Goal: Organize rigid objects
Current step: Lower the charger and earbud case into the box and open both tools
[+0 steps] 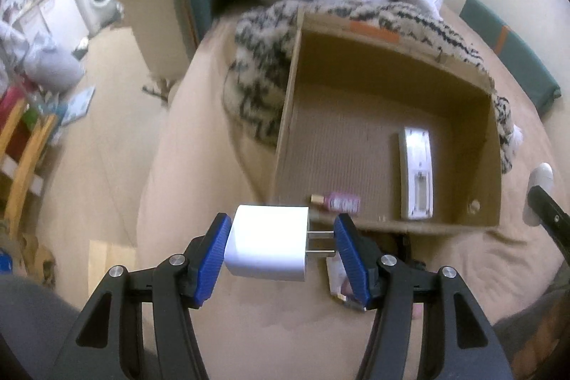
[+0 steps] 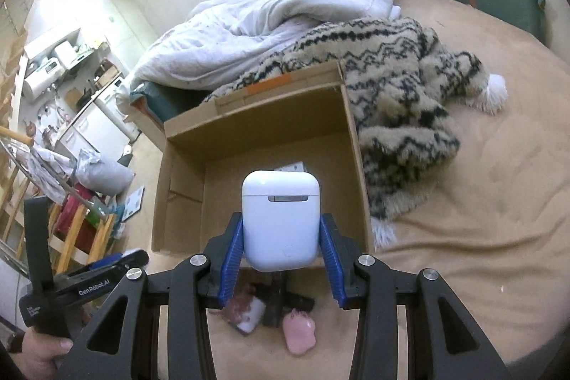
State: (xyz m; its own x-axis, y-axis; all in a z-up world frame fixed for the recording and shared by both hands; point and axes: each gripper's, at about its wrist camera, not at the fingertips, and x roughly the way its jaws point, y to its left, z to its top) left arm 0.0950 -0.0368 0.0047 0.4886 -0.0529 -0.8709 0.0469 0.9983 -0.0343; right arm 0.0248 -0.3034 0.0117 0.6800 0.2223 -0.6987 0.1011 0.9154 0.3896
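Left tool (image 1: 281,243) grips a charger (image 1: 269,243); right tool (image 2: 281,250) clamps an earbud case (image 2: 280,219) above the box (image 2: 185,145).

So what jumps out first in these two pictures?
Each hand-held gripper grips something white: the left hand-held gripper clamps a wall charger, the right hand-held gripper an earbud case. Just beyond both sits an open cardboard box on the bed, with a white remote inside.

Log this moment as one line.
left claw: holds charger | right claw: holds earbud case | box: open
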